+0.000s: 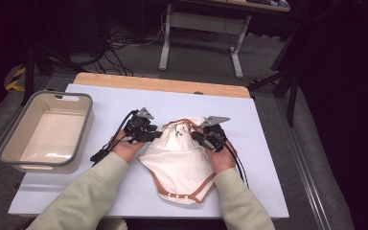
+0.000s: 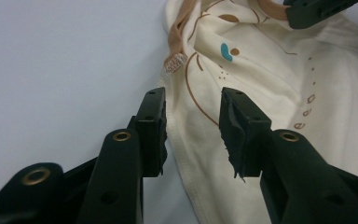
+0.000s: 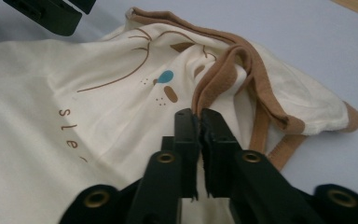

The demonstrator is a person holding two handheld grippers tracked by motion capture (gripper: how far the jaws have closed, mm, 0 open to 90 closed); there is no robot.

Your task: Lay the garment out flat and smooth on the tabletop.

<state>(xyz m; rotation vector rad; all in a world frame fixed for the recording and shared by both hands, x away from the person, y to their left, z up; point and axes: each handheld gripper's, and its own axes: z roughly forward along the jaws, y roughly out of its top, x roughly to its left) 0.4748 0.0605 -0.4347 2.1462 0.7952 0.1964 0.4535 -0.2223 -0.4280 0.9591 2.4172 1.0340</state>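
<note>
Across the pale blue tabletop (image 1: 268,158), I am pinching the cream bodysuit (image 1: 179,158) at frame center with my right gripper (image 3: 199,116) clamped on its brown trim while my left gripper (image 2: 192,109) is gaping over the hem, risking a lopsided drag that bunches the fabric.

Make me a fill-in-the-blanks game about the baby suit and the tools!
1. The baby suit lies on a ____ table.
2. The trim along its edges is ____.
3. The right tool is ____, pinching the suit's fabric.
4. Left of the suit stands an empty ____ with a grey rim.

Missing words: white; brown; shut; bin
</note>
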